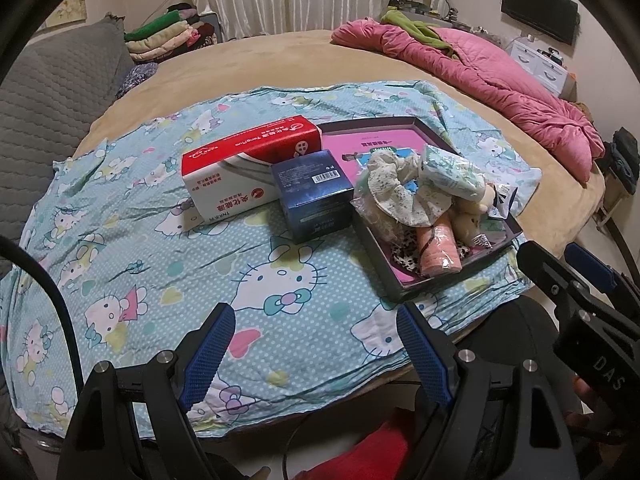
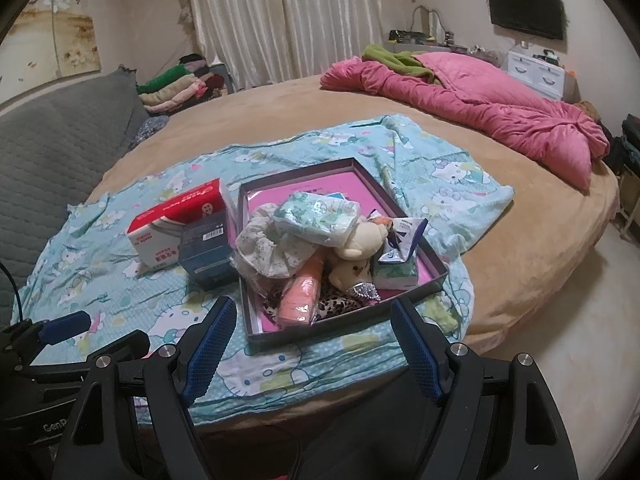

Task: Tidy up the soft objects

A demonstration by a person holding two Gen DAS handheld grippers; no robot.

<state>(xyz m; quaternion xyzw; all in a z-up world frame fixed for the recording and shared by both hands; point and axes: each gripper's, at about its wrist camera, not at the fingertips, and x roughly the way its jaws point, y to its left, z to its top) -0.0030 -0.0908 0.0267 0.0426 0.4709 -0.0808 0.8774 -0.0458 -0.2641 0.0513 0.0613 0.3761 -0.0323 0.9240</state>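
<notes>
Left wrist view: left gripper (image 1: 314,350) spread apart, empty. Ahead and right: tray (image 1: 404,286) heaped with soft items (image 1: 404,196); straight ahead: blue box (image 1: 316,204), red-white box (image 1: 240,168).

Right wrist view: right gripper (image 2: 314,346) spread apart, empty, tray directly ahead. No soft item seen outside tray; piled, unsorted.

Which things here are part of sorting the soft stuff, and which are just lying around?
Job: shallow tray, scrunchie, diaper pack, plush bear, pink roll, tissue pack.
Lying about: pink quilt, folded clothes, wall TV.
</notes>
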